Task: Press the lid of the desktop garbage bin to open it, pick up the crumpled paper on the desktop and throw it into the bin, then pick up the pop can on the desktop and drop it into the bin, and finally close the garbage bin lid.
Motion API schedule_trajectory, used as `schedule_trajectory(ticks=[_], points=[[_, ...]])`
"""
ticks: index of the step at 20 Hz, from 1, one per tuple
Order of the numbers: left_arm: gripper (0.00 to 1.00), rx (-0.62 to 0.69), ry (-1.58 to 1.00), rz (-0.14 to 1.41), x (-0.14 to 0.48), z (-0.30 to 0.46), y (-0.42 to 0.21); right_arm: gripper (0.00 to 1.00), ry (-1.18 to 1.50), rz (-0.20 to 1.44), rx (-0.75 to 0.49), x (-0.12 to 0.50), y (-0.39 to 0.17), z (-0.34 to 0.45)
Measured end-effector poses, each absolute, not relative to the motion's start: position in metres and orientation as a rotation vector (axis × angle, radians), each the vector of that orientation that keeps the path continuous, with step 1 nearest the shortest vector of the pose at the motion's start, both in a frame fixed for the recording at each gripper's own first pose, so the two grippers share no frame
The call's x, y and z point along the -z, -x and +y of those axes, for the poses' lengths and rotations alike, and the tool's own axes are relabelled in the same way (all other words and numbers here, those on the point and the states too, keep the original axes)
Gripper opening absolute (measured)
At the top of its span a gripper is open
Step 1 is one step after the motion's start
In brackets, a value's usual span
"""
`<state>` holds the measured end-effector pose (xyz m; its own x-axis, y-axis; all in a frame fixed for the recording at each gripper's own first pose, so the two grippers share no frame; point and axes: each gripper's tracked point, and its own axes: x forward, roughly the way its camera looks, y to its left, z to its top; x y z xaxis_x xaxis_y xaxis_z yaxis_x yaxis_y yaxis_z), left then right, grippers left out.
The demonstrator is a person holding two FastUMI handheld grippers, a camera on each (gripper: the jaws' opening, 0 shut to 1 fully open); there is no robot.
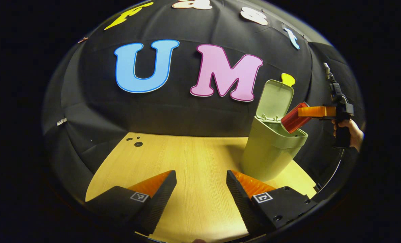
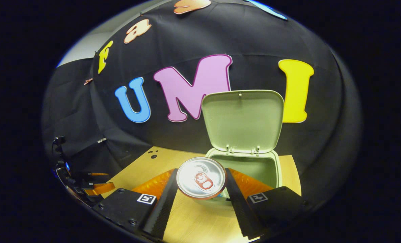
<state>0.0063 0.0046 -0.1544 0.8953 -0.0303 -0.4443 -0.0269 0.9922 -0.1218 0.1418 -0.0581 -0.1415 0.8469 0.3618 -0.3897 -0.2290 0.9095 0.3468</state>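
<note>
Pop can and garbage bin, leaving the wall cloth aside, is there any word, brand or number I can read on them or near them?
Pop can: no text readable on its top; its red side is too blurred in the left gripper view.
Garbage bin: plain, no writing.
Square markers: coded patterns, no letters.

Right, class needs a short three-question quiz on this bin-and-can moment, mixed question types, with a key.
1. True or false: the bin lid stands open.
2. What does the right gripper hold? A) crumpled paper B) pop can C) nothing
3. In the left gripper view, where is the can relative to the garbage bin?

Key:
1. True; it is hinged upright.
2. B; both fingers press its sides.
3. Tilted at the bin's open mouth, not yet dropped. The left gripper is open over the table.
</note>
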Motion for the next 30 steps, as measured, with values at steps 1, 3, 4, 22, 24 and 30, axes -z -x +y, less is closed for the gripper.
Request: schedule_trajectory(ticks=[1, 3, 4, 22, 24, 30], points=[[0.96, 0.001, 0.126, 0.463, 0.154, 0.004, -0.007, 0.83, -0.282, 0.477, -0.300, 0.149, -0.147, -0.063], [0.96, -0.002, 0.126, 0.464, 0.155, 0.006, -0.005, 0.84, -0.260, 0.491, -0.287, 0.157, -0.156, -0.070], [0.96, -0.003, 0.127, 0.466, 0.155, 0.005, -0.005, 0.83, -0.248, 0.504, -0.282, 0.164, -0.159, -0.072], [0.96, -0.039, 0.137, 0.464, 0.159, 0.006, -0.006, 0.87, -0.245, 0.666, -0.293, 0.222, -0.172, -0.050], [0.96, -0.039, 0.137, 0.468, 0.160, 0.007, -0.005, 0.87, -0.249, 0.670, -0.299, 0.222, -0.171, -0.048], [0.96, -0.038, 0.143, 0.472, 0.163, 0.007, -0.006, 0.96, -0.256, 0.659, -0.300, 0.218, -0.170, -0.046]])
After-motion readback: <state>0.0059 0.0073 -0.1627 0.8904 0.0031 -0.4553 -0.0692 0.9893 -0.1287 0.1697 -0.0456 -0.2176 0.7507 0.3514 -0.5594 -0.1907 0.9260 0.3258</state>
